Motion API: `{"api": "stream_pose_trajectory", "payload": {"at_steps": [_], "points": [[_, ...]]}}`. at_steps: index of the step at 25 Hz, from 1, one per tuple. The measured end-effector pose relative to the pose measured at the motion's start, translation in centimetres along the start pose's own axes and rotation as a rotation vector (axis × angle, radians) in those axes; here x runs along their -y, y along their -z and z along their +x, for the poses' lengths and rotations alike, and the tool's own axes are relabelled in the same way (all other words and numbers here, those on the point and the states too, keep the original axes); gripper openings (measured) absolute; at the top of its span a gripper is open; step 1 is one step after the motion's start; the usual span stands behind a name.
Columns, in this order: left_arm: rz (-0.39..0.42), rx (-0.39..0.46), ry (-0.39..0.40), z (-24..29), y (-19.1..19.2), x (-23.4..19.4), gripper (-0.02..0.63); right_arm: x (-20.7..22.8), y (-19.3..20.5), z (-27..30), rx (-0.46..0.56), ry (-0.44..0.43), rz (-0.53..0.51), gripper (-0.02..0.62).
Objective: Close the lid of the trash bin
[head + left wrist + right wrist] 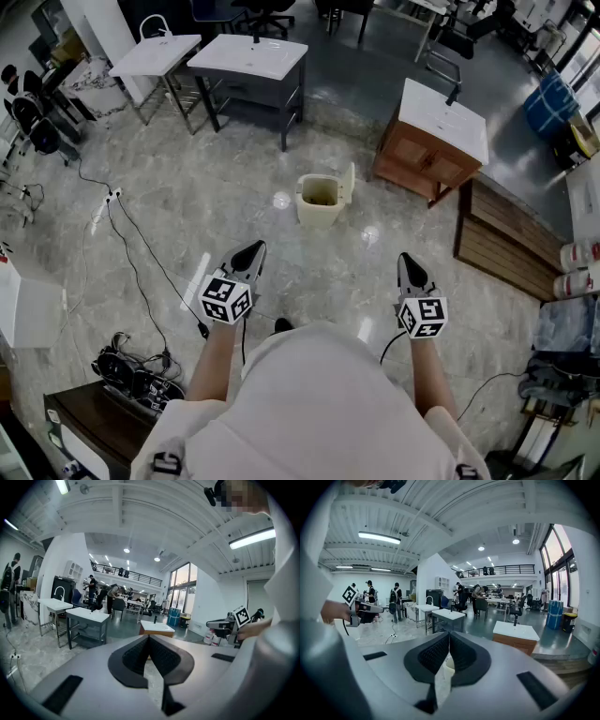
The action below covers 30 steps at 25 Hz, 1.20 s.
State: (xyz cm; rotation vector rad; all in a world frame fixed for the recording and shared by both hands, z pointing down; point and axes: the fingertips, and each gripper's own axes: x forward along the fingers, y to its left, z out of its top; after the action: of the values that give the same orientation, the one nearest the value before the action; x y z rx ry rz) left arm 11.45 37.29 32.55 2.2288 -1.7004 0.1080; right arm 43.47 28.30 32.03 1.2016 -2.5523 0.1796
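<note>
A cream trash bin (320,202) stands on the marble floor ahead of me, its lid (348,184) swung up on the right side. My left gripper (256,248) is held out at the lower left, well short of the bin, jaws shut on nothing. My right gripper (408,260) is at the lower right, also short of the bin and shut with nothing in it. In the right gripper view a sliver of the bin (446,666) shows below the closed tips (449,634). The left gripper view shows its tips (149,637) meeting.
A wooden cabinet with a white sink top (433,141) stands right of the bin. Two white-topped tables (246,58) are further back. Cables (131,258) trail over the floor at the left, and wooden steps (506,246) lie at the right.
</note>
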Motion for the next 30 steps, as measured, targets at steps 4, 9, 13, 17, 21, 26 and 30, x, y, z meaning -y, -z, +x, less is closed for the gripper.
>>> {"api": "stream_pose_trajectory", "payload": {"at_steps": [4, 9, 13, 17, 21, 26, 30], "points": [[0.004, 0.004, 0.001, 0.2, -0.2, -0.5, 0.017, -0.1, -0.3, 0.4, 0.003, 0.001, -0.003, 0.032], [-0.002, 0.007, 0.0, -0.2, 0.0, -0.7, 0.017, -0.7, -0.1, 0.5, 0.002, -0.002, -0.005, 0.032], [-0.002, 0.007, 0.003, -0.7, 0.1, -1.0, 0.017, -1.5, -0.4, 0.6, 0.005, -0.005, -0.001, 0.032], [-0.005, 0.01, 0.009, -1.3, 0.2, -1.4, 0.017, -2.4, -0.4, 0.7, 0.004, -0.009, 0.003, 0.032], [-0.004, 0.014, 0.025, -2.0, 0.0, -1.6, 0.017, -3.6, -0.5, 0.6, -0.001, -0.003, -0.005, 0.032], [0.009, 0.016, 0.05, -2.8, 0.1, -1.8, 0.017, -5.2, -0.2, 0.3, -0.008, 0.011, -0.011, 0.032], [0.021, 0.009, 0.067, -3.4, 0.3, -2.0, 0.017, -6.3, 0.3, 0.2, -0.017, 0.022, -0.003, 0.032]]}}
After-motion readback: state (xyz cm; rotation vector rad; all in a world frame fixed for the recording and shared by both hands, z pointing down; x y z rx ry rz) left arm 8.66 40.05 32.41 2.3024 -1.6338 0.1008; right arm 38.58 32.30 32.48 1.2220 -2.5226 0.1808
